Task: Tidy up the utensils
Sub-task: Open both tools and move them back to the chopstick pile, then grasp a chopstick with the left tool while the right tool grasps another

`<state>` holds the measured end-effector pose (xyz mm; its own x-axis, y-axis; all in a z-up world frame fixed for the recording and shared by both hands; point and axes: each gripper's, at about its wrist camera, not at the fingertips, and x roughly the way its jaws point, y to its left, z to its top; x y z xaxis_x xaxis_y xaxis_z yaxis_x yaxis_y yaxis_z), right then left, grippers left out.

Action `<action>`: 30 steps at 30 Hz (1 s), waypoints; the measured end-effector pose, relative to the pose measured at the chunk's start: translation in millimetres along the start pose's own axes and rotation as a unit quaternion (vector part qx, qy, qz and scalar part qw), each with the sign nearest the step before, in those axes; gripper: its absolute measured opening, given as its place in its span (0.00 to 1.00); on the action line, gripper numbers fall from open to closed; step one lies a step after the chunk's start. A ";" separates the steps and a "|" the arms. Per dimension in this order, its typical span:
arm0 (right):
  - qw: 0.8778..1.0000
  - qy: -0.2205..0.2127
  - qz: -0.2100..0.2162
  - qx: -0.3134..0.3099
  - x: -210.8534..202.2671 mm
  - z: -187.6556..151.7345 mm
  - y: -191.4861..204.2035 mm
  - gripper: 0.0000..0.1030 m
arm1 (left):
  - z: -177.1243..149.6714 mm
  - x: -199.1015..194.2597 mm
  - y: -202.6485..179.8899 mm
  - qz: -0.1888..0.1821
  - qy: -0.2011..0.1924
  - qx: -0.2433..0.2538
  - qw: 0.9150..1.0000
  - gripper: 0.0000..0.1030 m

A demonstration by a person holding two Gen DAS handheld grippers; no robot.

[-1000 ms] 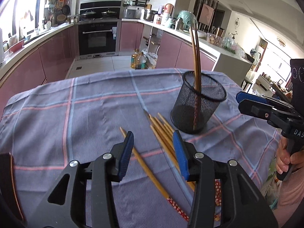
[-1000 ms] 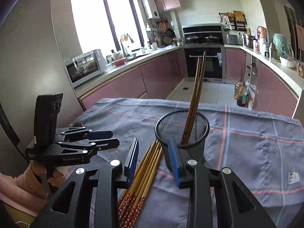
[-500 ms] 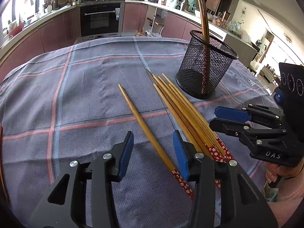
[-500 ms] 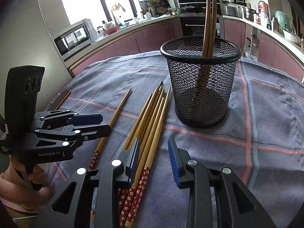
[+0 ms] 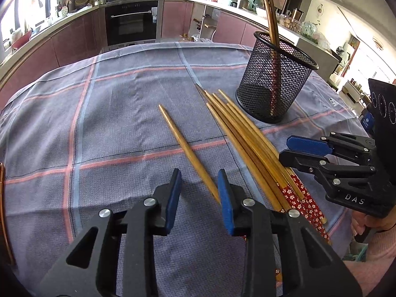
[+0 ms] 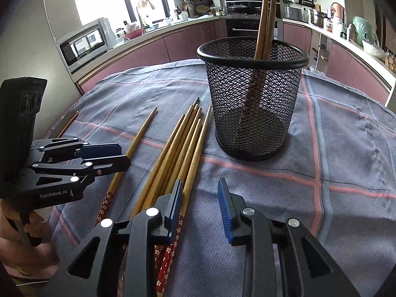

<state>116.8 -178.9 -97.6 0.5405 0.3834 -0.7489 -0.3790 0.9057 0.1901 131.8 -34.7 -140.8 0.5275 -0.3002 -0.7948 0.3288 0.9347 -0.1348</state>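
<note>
A black mesh cup [image 5: 274,79] [image 6: 252,99] stands on the checked cloth with two chopsticks [image 6: 266,17] upright in it. A bundle of several bamboo chopsticks [image 5: 250,146] [image 6: 178,153] with red flowered ends lies beside it. One single chopstick [image 5: 184,146] [image 6: 133,148] lies apart, left of the bundle. My left gripper [image 5: 198,185] is open, low over the single chopstick's thick end. My right gripper [image 6: 199,193] is open, its left finger over the bundle's thick ends. Each gripper shows in the other's view: the right [image 5: 307,151], the left [image 6: 111,156].
The table under the blue-grey checked cloth [image 5: 111,123] has its edge near at the left and front. Behind it are pink kitchen cabinets, an oven [image 5: 131,22] and a microwave [image 6: 84,42]. A copper-coloured rim [image 5: 3,210] sits at the far left.
Both grippers have come down and forward toward the chopsticks on the cloth. The left one now hangs over the single chopstick, the right one over the bundle. Both stayed open.
</note>
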 end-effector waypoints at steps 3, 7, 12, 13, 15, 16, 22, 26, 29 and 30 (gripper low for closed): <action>1.000 0.003 -0.007 -0.004 2.5 1.6 2.0 0.26 | 0.9 1.1 1.7 -0.004 0.003 0.001 1.000 0.28; 0.999 0.005 -0.026 -0.019 8.1 3.9 8.6 0.25 | 3.3 4.0 0.4 0.003 0.004 0.007 1.000 0.28; 0.999 0.002 -0.029 -0.021 11.7 7.9 9.0 0.23 | 7.1 8.0 -2.1 0.010 0.002 0.007 1.000 0.28; 0.999 0.002 -0.028 -0.018 12.2 8.5 8.1 0.21 | 7.7 8.6 -2.9 0.013 0.002 0.006 1.000 0.25; 1.000 0.001 -0.024 -0.012 12.2 9.1 6.3 0.17 | 8.0 9.2 -4.0 0.020 0.000 0.005 1.000 0.19; 1.000 0.002 -0.020 -0.007 12.0 9.5 4.7 0.13 | 7.6 9.1 -3.6 0.017 0.001 0.003 1.000 0.16; 0.999 -0.005 0.007 0.031 8.5 7.9 -5.4 0.05 | 5.8 6.7 -0.2 0.020 -0.004 -0.016 1.000 0.10; 0.999 -0.021 0.014 0.042 -1.0 8.7 -8.6 0.05 | 3.7 3.7 0.9 0.021 -0.008 -0.023 0.999 0.08; 0.998 -0.030 0.031 0.033 -9.2 10.4 -5.6 0.05 | 3.2 -1.3 -0.7 0.015 -0.013 -0.021 1.000 0.08; 0.998 -0.031 0.035 0.029 -10.8 10.6 -3.7 0.05 | 3.2 -3.6 -1.5 0.011 -0.016 -0.020 1.000 0.08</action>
<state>120.3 -184.6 -83.4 0.5601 0.4551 -0.6922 -0.3750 0.8844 0.2780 131.9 -35.7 -135.9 0.5590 -0.2848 -0.7787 0.2851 0.9479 -0.1420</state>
